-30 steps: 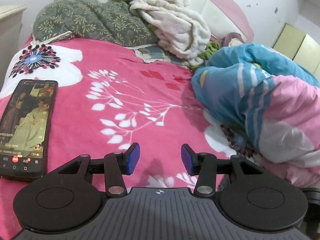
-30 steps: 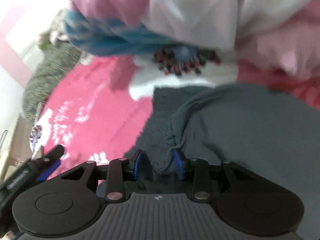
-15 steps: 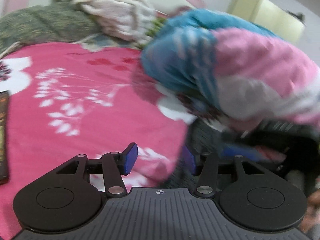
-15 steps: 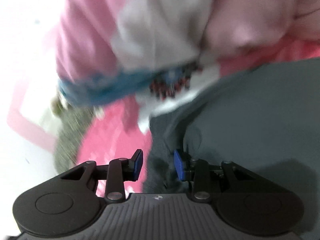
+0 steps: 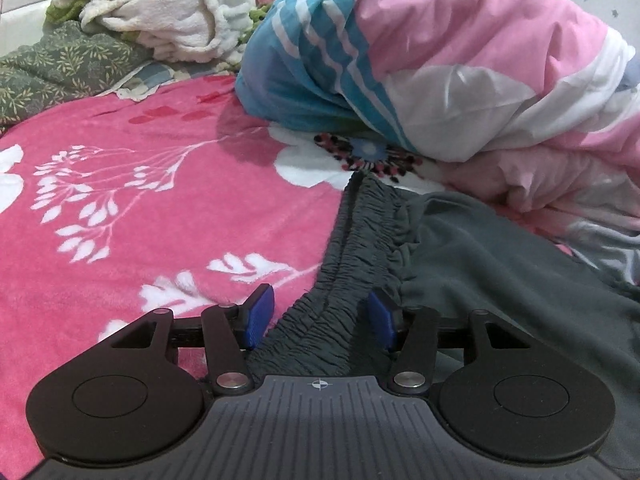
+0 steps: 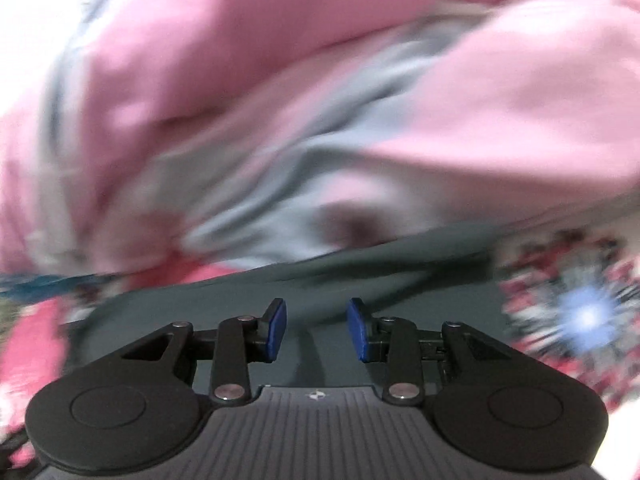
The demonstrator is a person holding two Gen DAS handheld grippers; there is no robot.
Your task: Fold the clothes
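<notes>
1. The dark grey trousers (image 5: pixel 480 280) lie spread on the pink flowered blanket (image 5: pixel 140 200), just beside the bunched pink, white and blue quilt (image 5: pixel 440 60).
2. The left gripper (image 5: pixel 318 316) is over the gathered waistband (image 5: pixel 360 240); its jaws have just been opening, the band lies between them and the blue pads do not press it.
3. The right gripper (image 6: pixel 316 330) is above the grey cloth with its jaws apart and nothing in them; this view is blurred.
4. A white towel (image 5: pixel 160 20) lies far behind.
</notes>
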